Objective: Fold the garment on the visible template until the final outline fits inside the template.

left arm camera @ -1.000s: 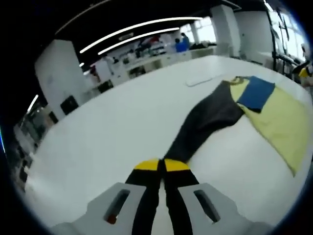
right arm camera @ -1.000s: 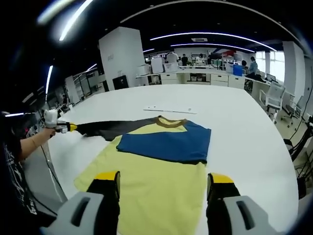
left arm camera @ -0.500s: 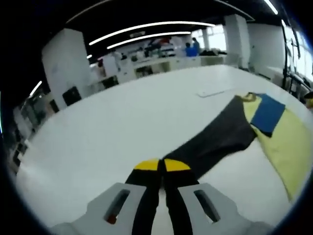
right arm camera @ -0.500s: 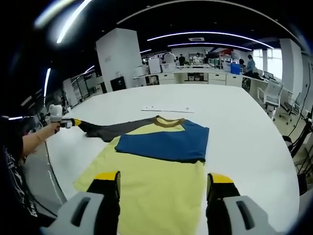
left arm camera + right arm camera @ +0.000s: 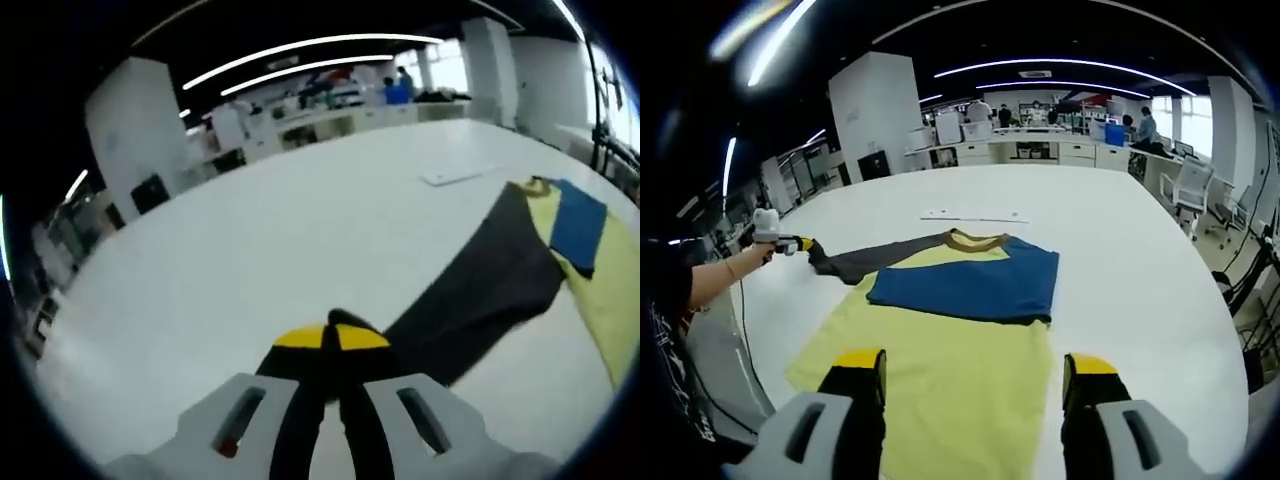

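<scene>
So there's one shirt (image 5: 950,350) on the big white table (image 5: 1120,240), yellow body with one blue sleeve (image 5: 970,288) folded flat across the chest and one dark grey sleeve (image 5: 875,262) pulled straight out toward about 9 o'clock in the right gripper view. Brownish collar at the top. A thin white strip (image 5: 973,215) lies flat on the table just past the collar, around 12 o'clock from the shirt, not touching it.

Two grippers. The left gripper (image 5: 332,338) has its yellow-tipped jaws pressed tight together on the cuff end of the grey sleeve; the dark cloth runs away from the jaws toward 2 o'clock in the left gripper view, up to the yellow and blue parts near the edge of the picture. You can also see it from the right gripper view out at 9 o'clock, held in a person's hand (image 5: 758,244).

The right gripper (image 5: 971,368) hangs over the bottom hem area of the shirt with jaws wide apart, nothing between them.

Room-wise: loads of bare table beyond the collar and to the shirt's right side. The near left table edge runs close by the stretched sleeve and the person's arm. Desks and a few people sit far back in the office.
</scene>
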`<act>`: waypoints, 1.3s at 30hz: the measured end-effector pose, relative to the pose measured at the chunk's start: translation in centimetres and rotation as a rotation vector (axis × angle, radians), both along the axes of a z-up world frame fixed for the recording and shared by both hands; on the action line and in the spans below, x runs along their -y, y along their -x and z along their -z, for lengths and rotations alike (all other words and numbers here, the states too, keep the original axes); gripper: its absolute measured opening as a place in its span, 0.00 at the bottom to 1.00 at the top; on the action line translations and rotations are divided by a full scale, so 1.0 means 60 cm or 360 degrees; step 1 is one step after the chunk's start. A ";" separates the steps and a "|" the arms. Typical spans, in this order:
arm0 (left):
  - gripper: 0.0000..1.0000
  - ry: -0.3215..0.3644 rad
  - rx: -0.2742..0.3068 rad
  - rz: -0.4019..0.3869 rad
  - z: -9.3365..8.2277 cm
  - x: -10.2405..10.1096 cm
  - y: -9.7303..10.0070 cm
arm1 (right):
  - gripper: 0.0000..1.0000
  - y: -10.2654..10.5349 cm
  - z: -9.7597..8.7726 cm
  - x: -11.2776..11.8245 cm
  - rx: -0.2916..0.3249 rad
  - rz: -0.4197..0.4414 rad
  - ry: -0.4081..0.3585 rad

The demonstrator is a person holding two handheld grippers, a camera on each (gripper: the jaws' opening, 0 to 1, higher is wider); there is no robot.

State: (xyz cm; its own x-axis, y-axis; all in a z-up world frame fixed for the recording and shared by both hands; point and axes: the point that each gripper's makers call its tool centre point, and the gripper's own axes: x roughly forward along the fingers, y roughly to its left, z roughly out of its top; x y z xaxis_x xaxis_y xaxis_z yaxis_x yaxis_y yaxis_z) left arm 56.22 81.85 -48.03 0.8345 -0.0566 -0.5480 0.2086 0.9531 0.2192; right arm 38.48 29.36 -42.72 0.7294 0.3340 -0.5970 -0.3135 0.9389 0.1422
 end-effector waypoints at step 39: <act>0.22 0.0137 -0.0194 -0.0244 0.064 -0.058 0.062 | 0.82 -0.009 0.000 -0.023 0.0019 -0.0158 0.0040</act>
